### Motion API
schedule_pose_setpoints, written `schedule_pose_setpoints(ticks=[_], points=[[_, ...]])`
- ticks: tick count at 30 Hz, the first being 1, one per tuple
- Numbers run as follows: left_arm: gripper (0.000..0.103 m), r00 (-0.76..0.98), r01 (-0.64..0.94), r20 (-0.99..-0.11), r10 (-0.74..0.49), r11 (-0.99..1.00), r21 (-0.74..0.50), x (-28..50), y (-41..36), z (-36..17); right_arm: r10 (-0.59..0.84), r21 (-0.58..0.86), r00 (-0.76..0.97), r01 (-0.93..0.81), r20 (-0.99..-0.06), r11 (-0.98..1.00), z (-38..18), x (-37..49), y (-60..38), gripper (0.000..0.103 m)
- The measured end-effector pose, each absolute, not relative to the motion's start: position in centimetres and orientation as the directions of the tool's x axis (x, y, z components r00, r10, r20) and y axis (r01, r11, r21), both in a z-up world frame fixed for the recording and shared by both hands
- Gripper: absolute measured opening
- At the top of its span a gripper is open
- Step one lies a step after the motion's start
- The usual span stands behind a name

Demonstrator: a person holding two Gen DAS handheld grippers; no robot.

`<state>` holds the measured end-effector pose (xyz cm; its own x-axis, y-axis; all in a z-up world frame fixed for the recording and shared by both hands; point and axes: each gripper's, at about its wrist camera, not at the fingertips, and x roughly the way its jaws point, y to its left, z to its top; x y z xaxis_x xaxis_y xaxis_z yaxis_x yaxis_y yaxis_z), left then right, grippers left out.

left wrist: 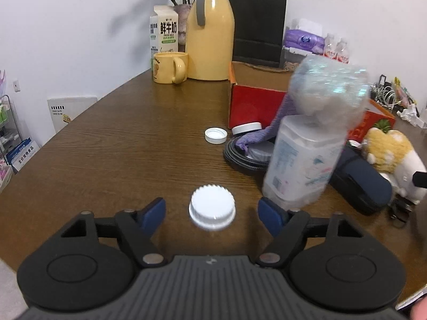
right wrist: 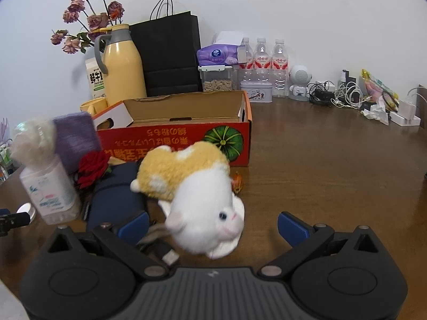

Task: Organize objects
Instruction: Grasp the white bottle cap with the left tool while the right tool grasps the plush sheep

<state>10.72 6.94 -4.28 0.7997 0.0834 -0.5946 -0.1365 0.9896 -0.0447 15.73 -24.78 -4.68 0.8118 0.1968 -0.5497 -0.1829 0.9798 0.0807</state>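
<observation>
Two hand-held tools are working over a wooden table [left wrist: 106, 146], and the red cardboard box [right wrist: 186, 138] at its middle serves as the landmark.

Well in front of the box and to its left, the left tool [left wrist: 212, 212] is lining up on a white ribbed cap [left wrist: 212, 206] lying flat on the table. Its blue pads are standing apart on either side of the cap, not touching it. This looks like the approach step of a pickup; the next move likely calls for closing squarely on the cap's rim. The tool is pointing forward and tilted down.

In front of the box and nearer its right end, the right tool [right wrist: 213, 226] is hovering with its pads wide apart over a yellow and white plush toy [right wrist: 202, 200], which is lying against a dark blue pouch [right wrist: 114, 200]. Nothing is gripped. It is also angled downward, and a grasp on the toy's soft head probably needs a deep reach.
</observation>
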Motion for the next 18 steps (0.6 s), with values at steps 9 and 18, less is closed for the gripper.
schedule_pose_setpoints(ticks=[9, 18], points=[[0.037, 0.799, -0.115, -0.596, 0.074, 0.993, -0.032, 12.5, 7.4, -4.6, 0.255, 0.106, 0.778, -0.238, -0.574, 0.965, -4.9, 19.4, -24.5, 0.084], [0.036, 0.806, -0.128, -0.589, 0.062, 0.989, -0.071, 12.4, 8.4, -3.4, 0.299, 0.116, 0.768, -0.285, -0.567, 0.951, -4.7, 19.5, -24.5, 0.045]])
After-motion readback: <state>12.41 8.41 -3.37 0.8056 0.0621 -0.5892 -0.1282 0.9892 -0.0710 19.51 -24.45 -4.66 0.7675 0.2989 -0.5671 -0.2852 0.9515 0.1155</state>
